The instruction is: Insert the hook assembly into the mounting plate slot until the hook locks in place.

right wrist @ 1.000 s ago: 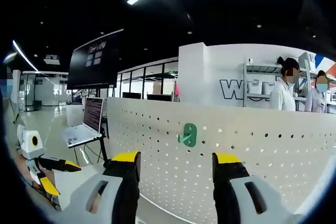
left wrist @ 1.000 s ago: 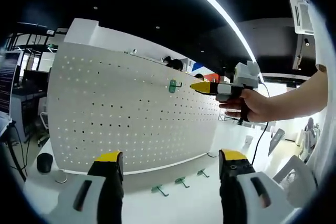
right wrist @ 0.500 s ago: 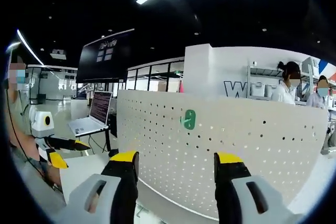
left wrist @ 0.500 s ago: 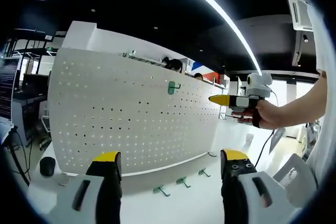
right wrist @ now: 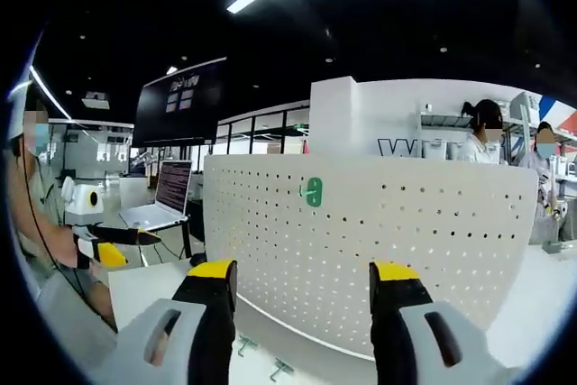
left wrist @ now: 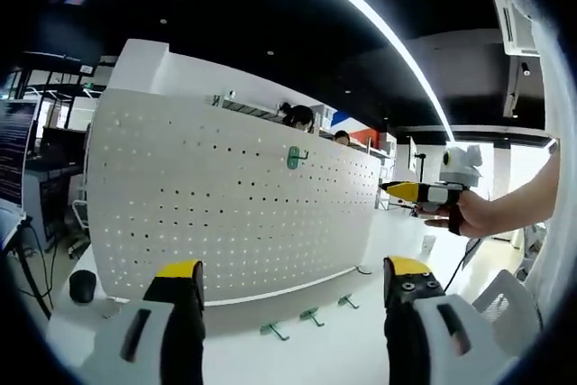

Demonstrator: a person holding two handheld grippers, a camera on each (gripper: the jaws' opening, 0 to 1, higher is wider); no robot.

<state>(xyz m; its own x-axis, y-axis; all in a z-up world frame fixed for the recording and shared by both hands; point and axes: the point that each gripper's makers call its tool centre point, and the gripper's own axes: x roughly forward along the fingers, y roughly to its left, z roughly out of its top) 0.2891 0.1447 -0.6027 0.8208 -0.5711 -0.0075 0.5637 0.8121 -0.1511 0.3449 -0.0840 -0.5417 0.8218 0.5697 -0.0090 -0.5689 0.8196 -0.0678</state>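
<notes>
Both my tongs, left and right, stand wide open, holding nothing. One green hook sits high on the white pegboard; spare hooks lie on the bench at its foot. They look light, stiff, small and slippery: I judge pinching the flat back plate best

**Grey grippers, yellow tips**

The left gripper has two pale grey jaws, each with a dark oval slot and black fingers capped in yellow. The right gripper is built the same. Seen from the left gripper view, the right gripper shows a yellow tip and a black cable trailing below the person's hand.
</notes>
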